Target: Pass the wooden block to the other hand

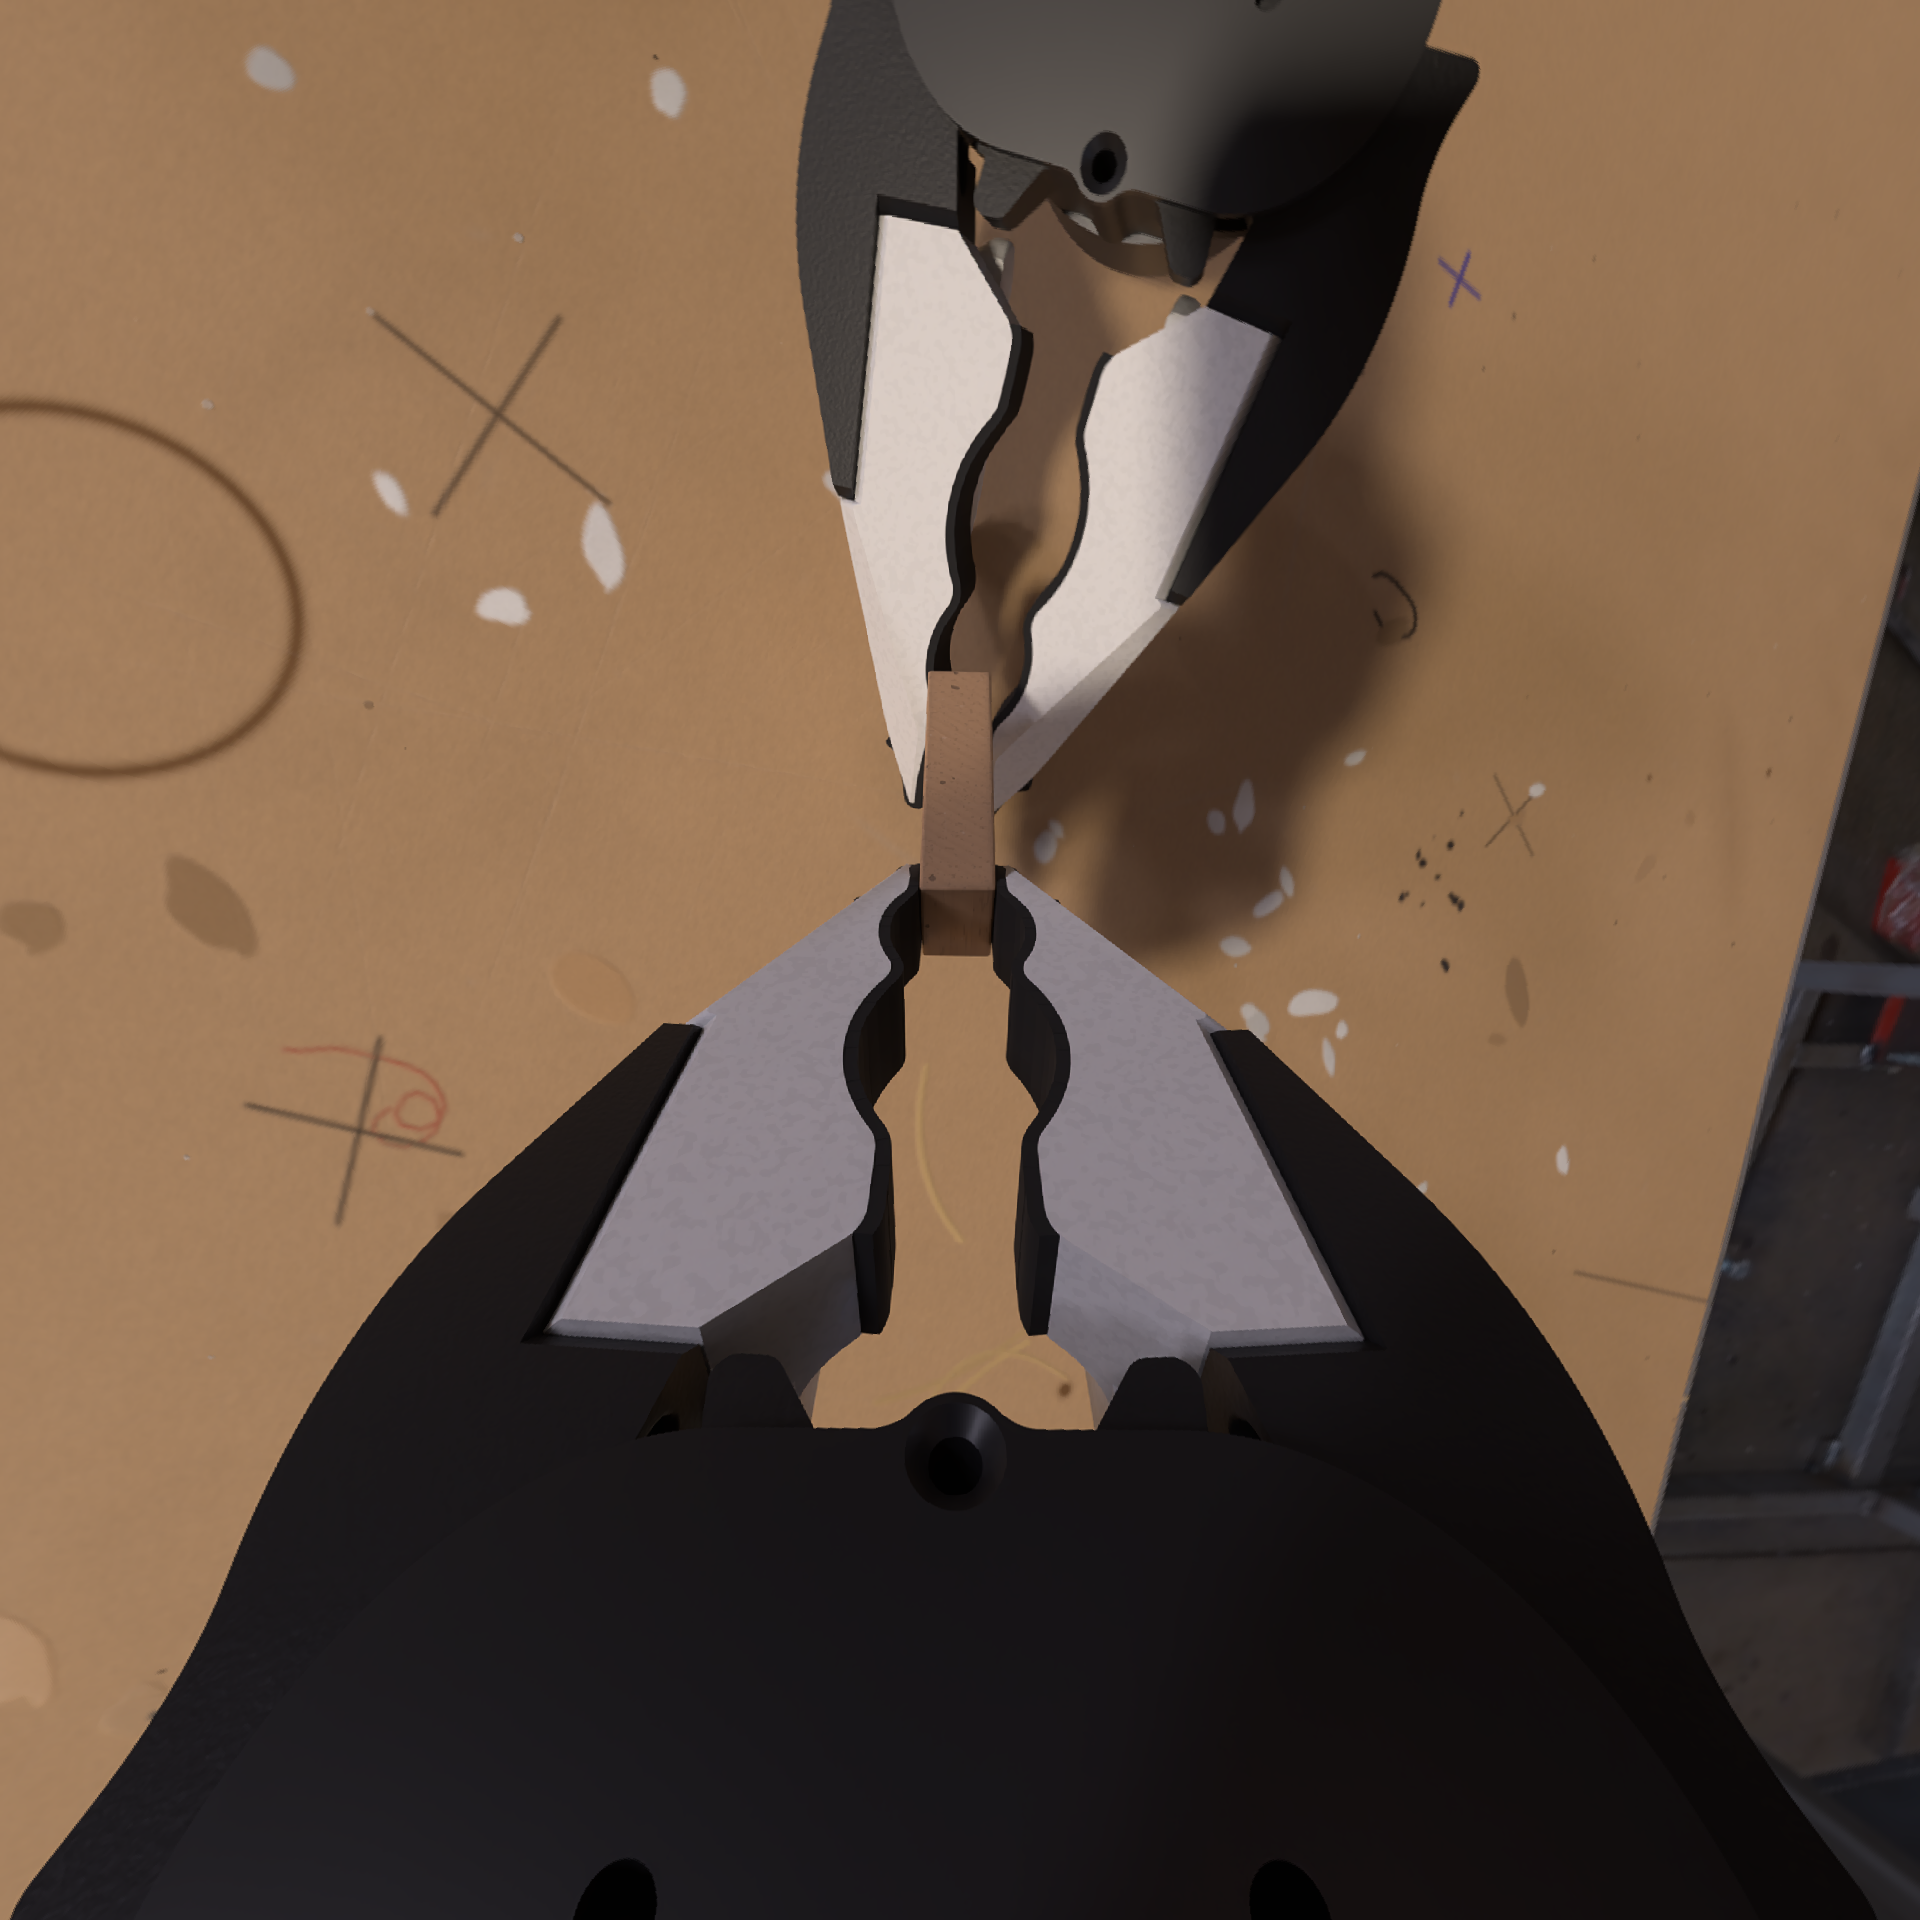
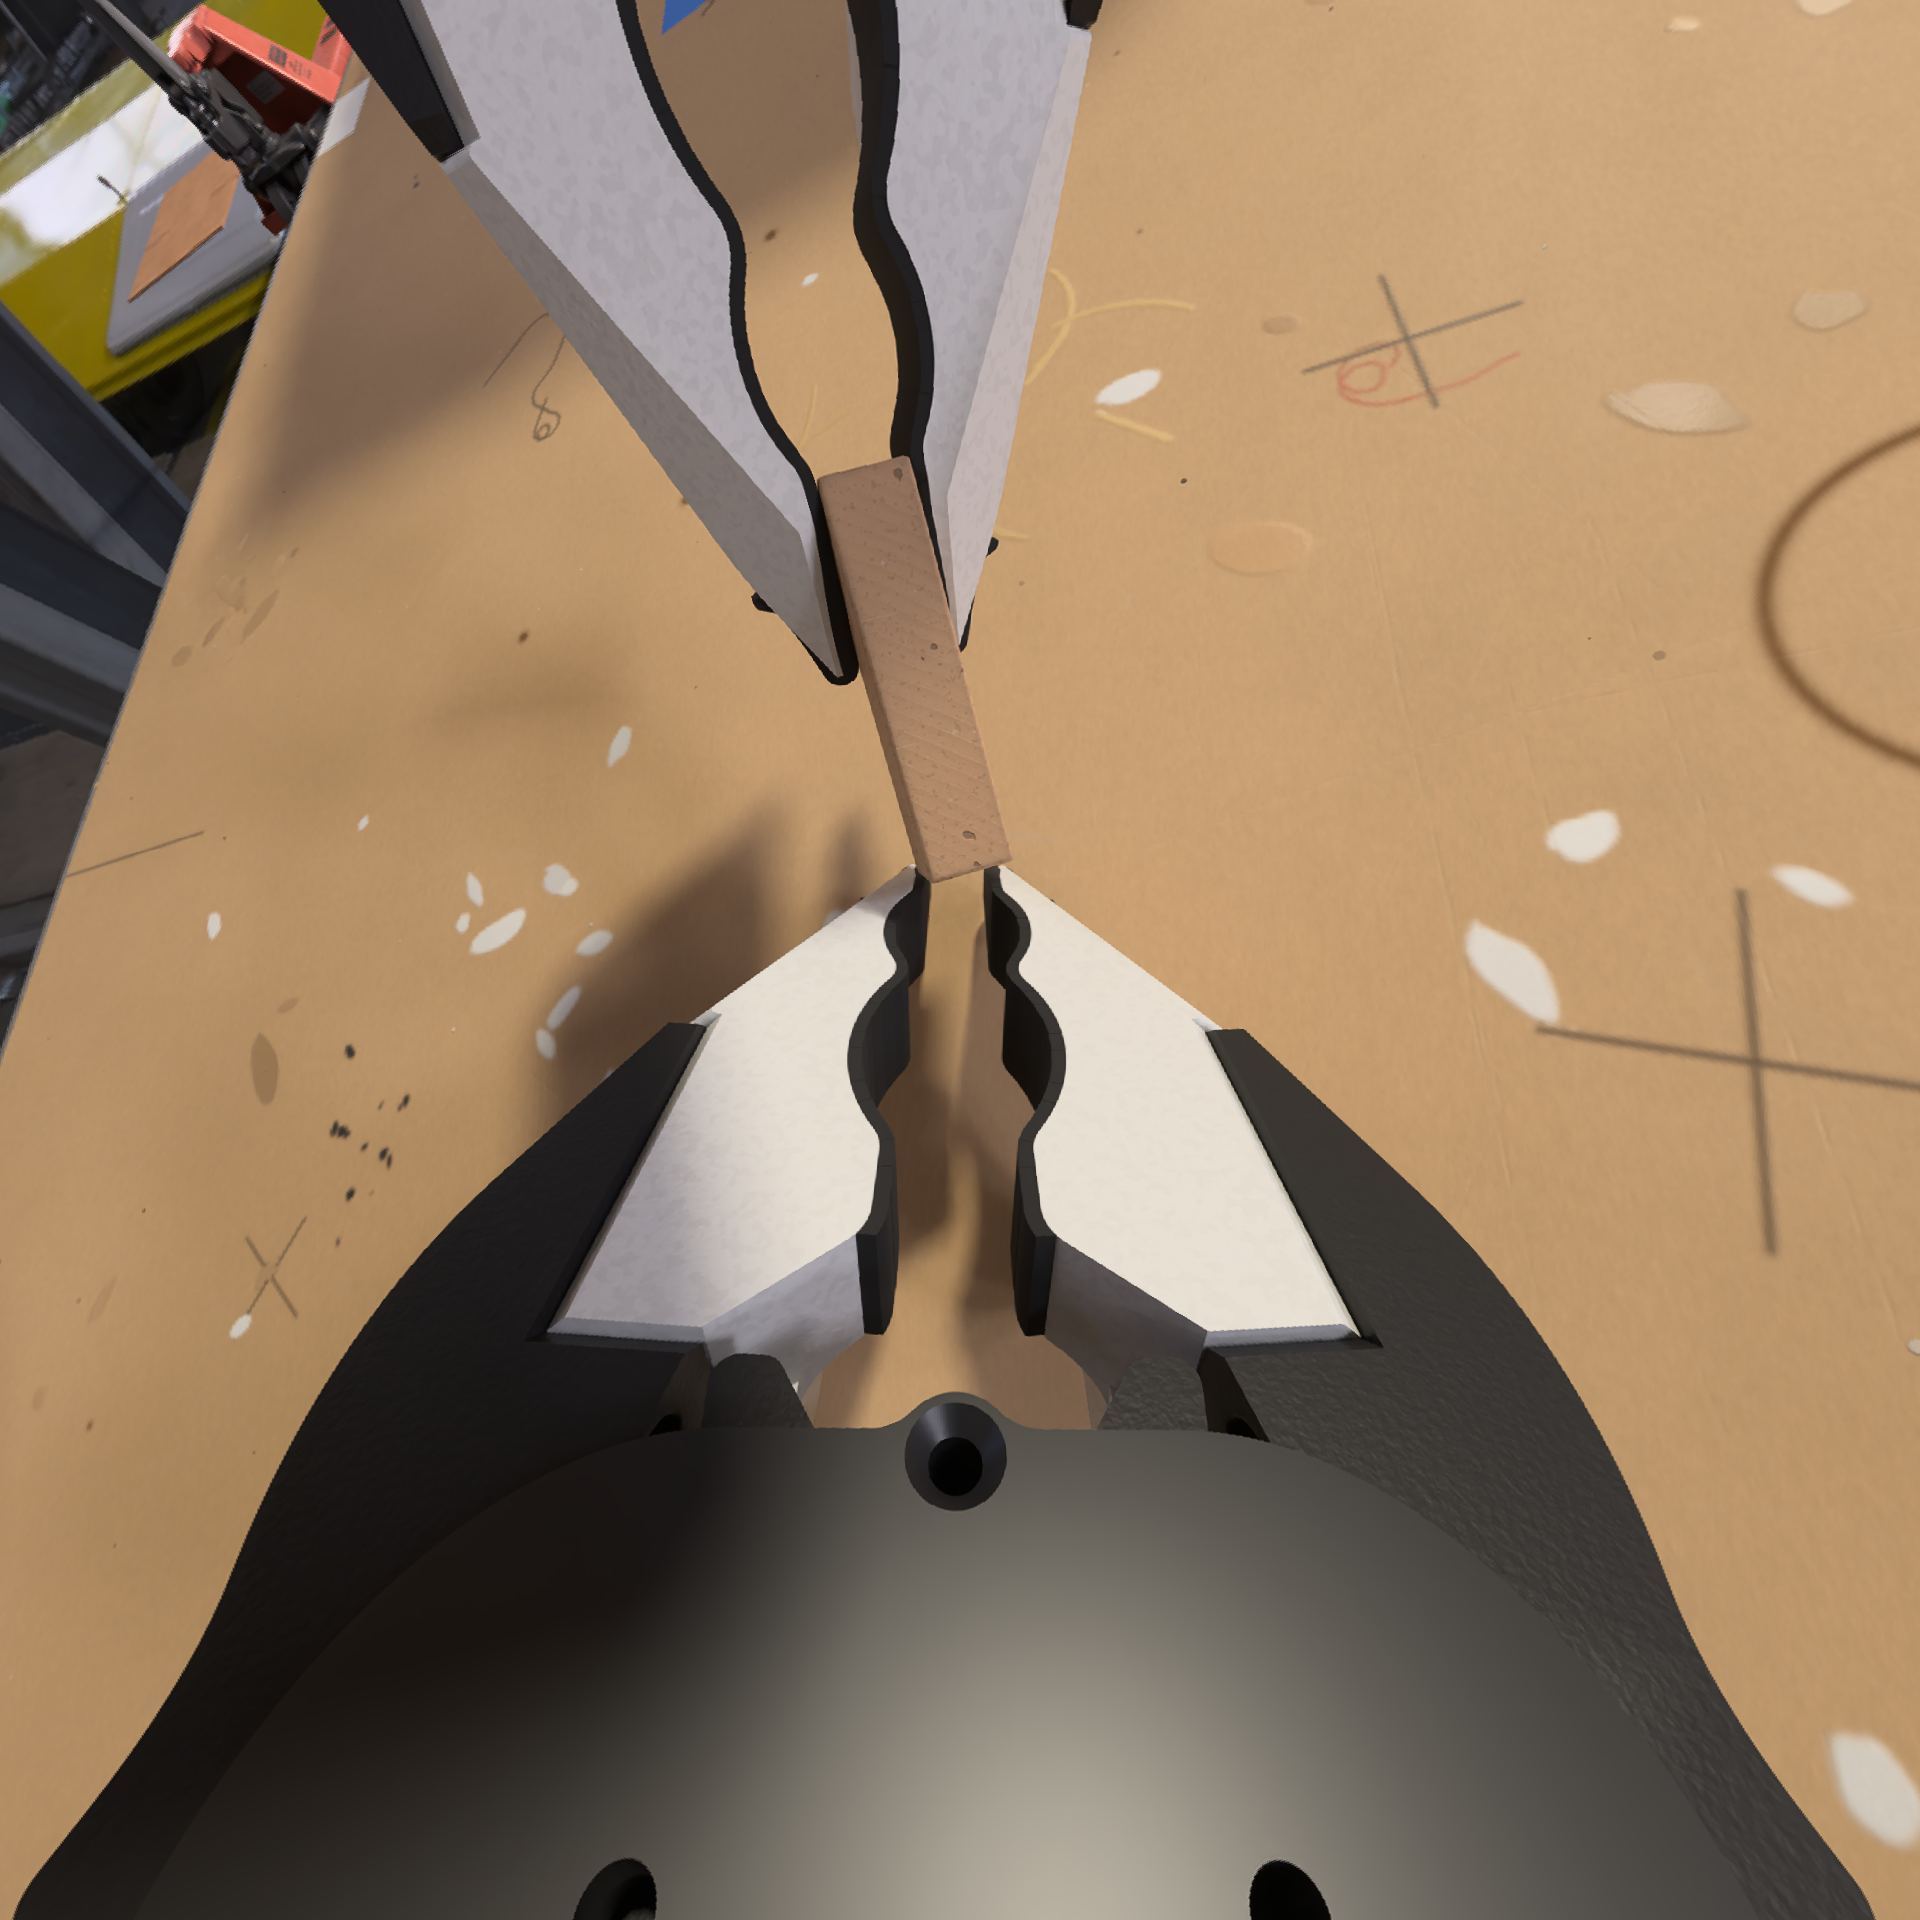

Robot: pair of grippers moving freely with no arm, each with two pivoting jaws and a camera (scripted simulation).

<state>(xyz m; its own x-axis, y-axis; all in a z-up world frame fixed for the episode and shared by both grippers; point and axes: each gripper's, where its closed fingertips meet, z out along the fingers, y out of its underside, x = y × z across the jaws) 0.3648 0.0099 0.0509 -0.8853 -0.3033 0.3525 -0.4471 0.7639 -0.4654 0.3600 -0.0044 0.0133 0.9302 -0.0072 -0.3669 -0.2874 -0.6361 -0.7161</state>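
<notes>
A thin wooden block [image 1: 956, 790] is held in the air over the brown table [image 1: 582, 831], between two grippers that face each other. My left gripper [image 1: 958, 896] is shut on the block's near end. My right gripper [image 1: 963, 784] comes from the far side, its fingertips pressed against both sides of the far end. In the right wrist view, the block [image 2: 920, 675] runs tilted from the left gripper [image 2: 896, 644] down to the right gripper [image 2: 953, 881]. The block's end sits just at the right gripper's tips. Both jaws stand at block width.
The table top bears pencil crosses, a dark ring [image 1: 135, 592] and white paint flecks. Its edge [image 1: 1766, 1039] runs down the right of the left wrist view, with metal framing beyond. In the right wrist view the edge [image 2: 177, 582] is at left, with an orange machine [image 2: 260, 73] past it.
</notes>
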